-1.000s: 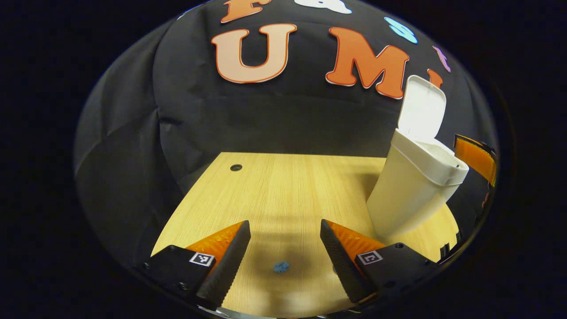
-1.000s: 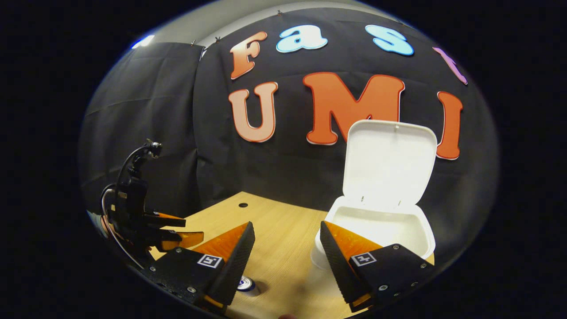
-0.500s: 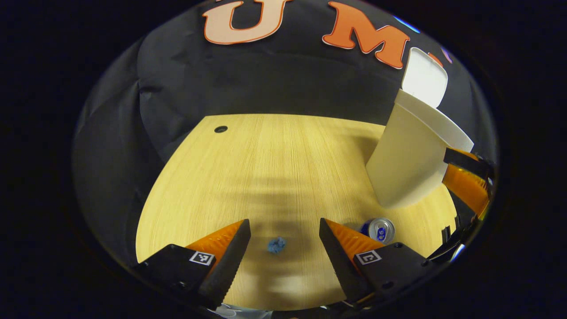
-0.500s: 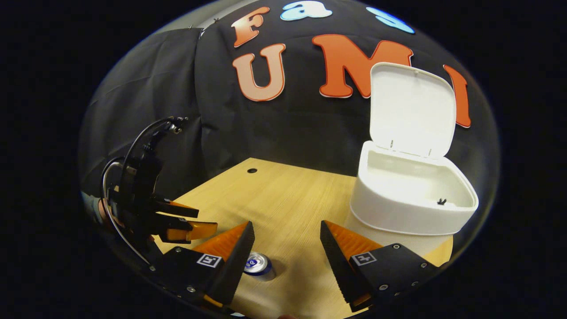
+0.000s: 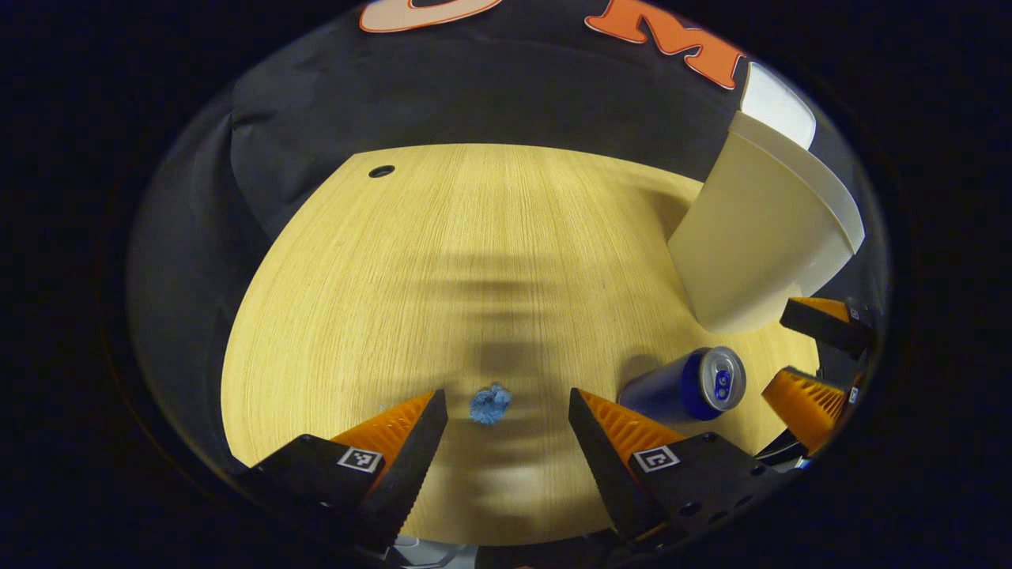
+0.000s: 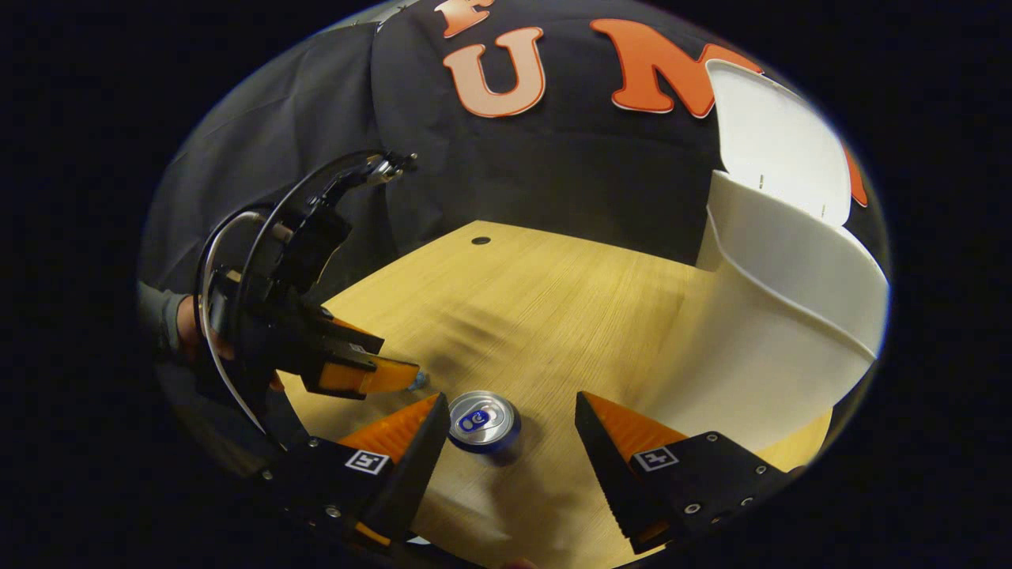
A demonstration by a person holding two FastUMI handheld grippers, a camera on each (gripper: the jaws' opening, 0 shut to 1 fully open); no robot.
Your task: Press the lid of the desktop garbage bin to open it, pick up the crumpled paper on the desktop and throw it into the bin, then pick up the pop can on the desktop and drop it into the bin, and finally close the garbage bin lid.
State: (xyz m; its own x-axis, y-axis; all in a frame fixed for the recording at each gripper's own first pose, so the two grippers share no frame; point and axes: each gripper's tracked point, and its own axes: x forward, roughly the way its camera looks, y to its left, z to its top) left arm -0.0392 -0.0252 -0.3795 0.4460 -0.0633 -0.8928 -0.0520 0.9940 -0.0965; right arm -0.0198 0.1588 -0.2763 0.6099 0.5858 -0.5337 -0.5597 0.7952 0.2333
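I have both grippers spread wide and empty because there are 2 things to collect and the bin (image 6: 791, 292) already stands with its lid (image 6: 779, 138) tipped up against the booth wall, so the mouth is ready to receive them. My left gripper (image 5: 502, 442) is angled down at the wooden desktop (image 5: 443, 261), its 2 fingers parted with nothing between them, and the crumpled paper (image 5: 490, 404), a small blue wad, lies on the desk just ahead of the gap between the tips, roughly centred. I judge that picking it up is the step in hand: I need to go lower and forward before closing. My right gripper (image 6: 506, 466) is likewise parted and holds nothing; the pop can (image 6: 484, 421) stands upright on the desktop just in front of its fingers, nearer the left one, touching neither. From the left gripper view the can (image 5: 688, 386) stands between the paper and the bin's base, close to my right gripper (image 5: 814, 359).
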